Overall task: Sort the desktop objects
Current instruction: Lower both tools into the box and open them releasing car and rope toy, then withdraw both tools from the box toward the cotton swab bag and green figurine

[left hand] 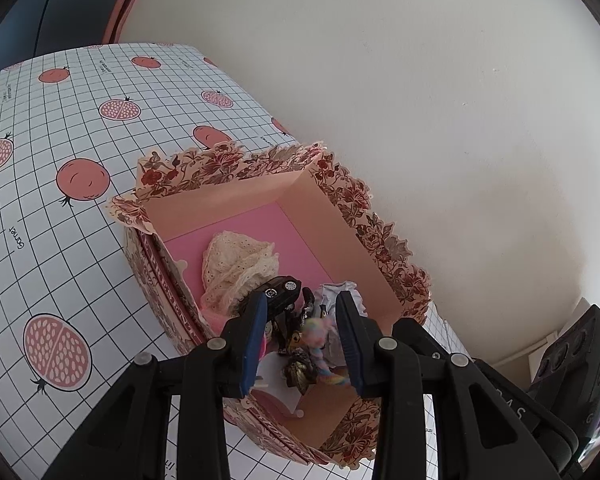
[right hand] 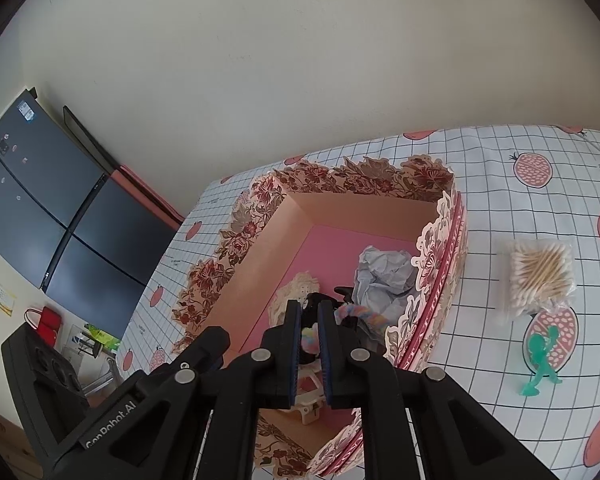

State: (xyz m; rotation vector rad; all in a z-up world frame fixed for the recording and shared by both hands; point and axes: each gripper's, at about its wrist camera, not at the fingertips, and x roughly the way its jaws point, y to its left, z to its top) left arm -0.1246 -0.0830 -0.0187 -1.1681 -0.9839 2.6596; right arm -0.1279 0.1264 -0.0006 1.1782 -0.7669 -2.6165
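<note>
Both grippers tilt down over the floral box (left hand: 380, 236) at frame centre. The left gripper (left hand: 305, 320) has its 2 fingers apart over the clutter; the right gripper (right hand: 309, 338) pinches a rainbow plush cord (right hand: 309, 337).

Matt cardboard box (left hand: 342, 216), lace cloth (left hand: 236, 264), crumpled paper (right hand: 384, 276), glossy toy car (left hand: 282, 290)
</note>
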